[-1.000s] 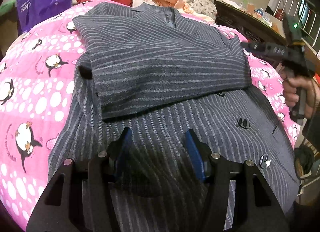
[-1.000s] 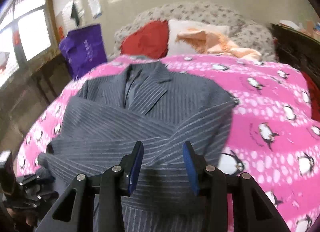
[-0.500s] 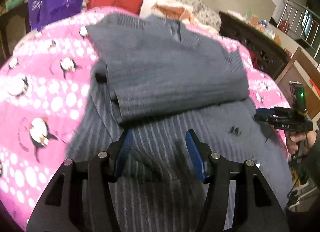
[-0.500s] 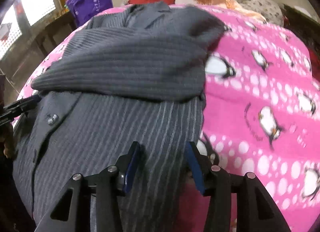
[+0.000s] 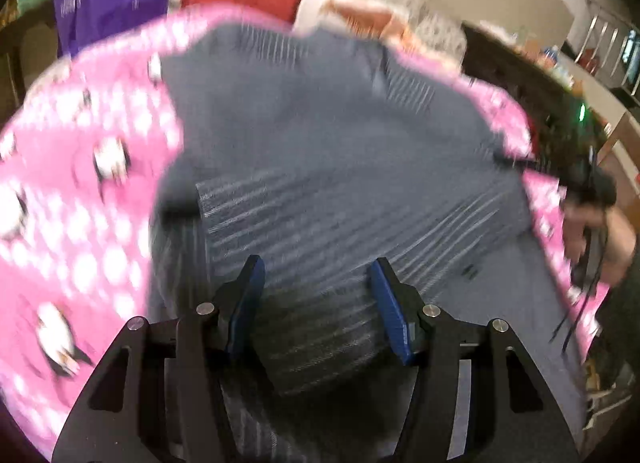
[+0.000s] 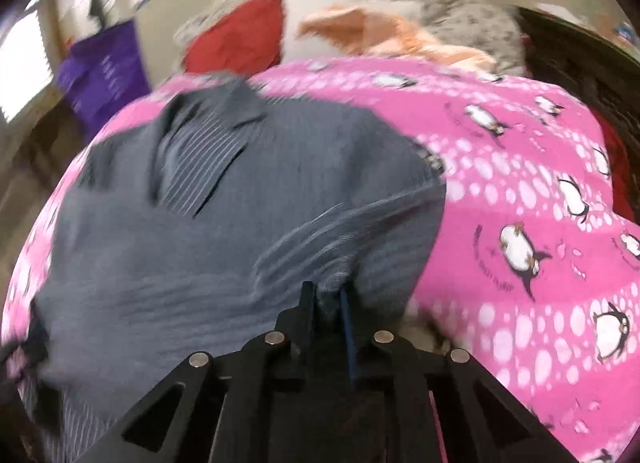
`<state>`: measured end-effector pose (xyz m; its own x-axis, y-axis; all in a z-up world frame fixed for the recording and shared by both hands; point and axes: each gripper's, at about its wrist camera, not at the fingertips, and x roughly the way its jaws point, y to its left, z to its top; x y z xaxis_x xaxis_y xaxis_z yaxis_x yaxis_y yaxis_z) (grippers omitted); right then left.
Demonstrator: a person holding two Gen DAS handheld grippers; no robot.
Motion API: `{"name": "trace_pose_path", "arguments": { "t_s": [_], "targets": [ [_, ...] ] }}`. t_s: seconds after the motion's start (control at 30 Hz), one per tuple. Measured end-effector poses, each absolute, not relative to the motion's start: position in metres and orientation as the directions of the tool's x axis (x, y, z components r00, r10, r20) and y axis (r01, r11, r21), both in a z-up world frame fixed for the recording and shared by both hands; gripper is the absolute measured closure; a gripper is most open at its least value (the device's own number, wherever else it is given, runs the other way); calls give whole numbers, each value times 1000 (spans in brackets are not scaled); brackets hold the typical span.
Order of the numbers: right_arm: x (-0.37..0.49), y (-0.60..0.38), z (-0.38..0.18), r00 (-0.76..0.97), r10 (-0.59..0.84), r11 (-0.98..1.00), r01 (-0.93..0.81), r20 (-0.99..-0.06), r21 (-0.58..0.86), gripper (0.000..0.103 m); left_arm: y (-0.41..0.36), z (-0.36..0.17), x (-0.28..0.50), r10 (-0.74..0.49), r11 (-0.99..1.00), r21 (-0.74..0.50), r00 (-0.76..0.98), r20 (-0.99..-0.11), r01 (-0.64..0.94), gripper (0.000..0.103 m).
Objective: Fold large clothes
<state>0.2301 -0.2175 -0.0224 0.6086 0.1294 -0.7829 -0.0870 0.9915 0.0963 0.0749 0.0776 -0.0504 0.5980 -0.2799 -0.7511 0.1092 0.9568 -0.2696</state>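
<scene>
The grey pinstriped wool jacket (image 6: 224, 231) is being pinched at its hem by the closed right gripper (image 6: 326, 299) for folding; the left gripper (image 5: 316, 303) is being held open above.

Pink blanket (image 6: 520, 167) lies bare beside jacket (image 6: 240, 223).

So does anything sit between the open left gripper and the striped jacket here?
Nothing visible does. The left gripper hangs open directly over the jacket, only air between, while the right gripper is pinching its fabric.
</scene>
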Motion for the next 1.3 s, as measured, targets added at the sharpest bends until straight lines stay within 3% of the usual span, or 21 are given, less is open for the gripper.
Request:
{"name": "trace_pose_path", "arguments": {
  "t_s": [0.27,0.43,0.57,0.63,0.73,0.8,0.87,0.9,0.93,0.97,1.07,1.2,1.3],
  "targets": [
    [238,-224,-41,617,143,989,-66,-774,130,83,77,-58,67,-278,957,-264,641,-716,120,48],
    [167,-236,3,665,221,969,-66,-713,239,81,80,-60,67,-293,951,-284,643,-707,122,48],
    [83,-228,12,587,342,939,-232,-733,252,80,83,-59,63,-308,946,-301,642,-703,124,47],
    [41,-217,-5,508,345,928,-313,-789,204,80,83,-56,64,-320,944,-298,625,-712,144,43],
    [-17,-209,-45,395,215,930,-361,-893,65,80,92,-38,56,-305,951,-268,597,-742,153,43],
    [-56,-215,-39,467,191,941,-338,-863,25,80,116,-17,36,-293,955,-249,618,-730,158,43],
    [-85,-227,-30,519,213,954,-292,-828,62,78,138,-6,14,-243,970,-187,640,-729,155,39],
    [-96,-235,-29,540,211,963,-259,-815,77,74,154,-5,-1,-200,980,-141,647,-736,143,30],
    [-103,-241,-30,554,204,971,-222,-807,93,62,164,-8,-9,-178,984,-122,643,-745,131,29],
    [-109,-249,-34,564,195,977,-180,-802,111,57,174,-13,-19,-161,987,-110,627,-762,120,29],
    [-112,-263,-48,554,220,975,-113,-803,190,57,194,-33,-48,-164,986,-122,566,-808,112,29],
    [-109,-267,-56,543,302,952,-124,-783,281,57,185,-54,-79,-279,959,-213,497,-822,186,29],
    [-104,-266,-64,509,354,934,-153,-785,322,56,168,-59,-85,-270,955,-168,489,-829,244,20]
  ]
}}
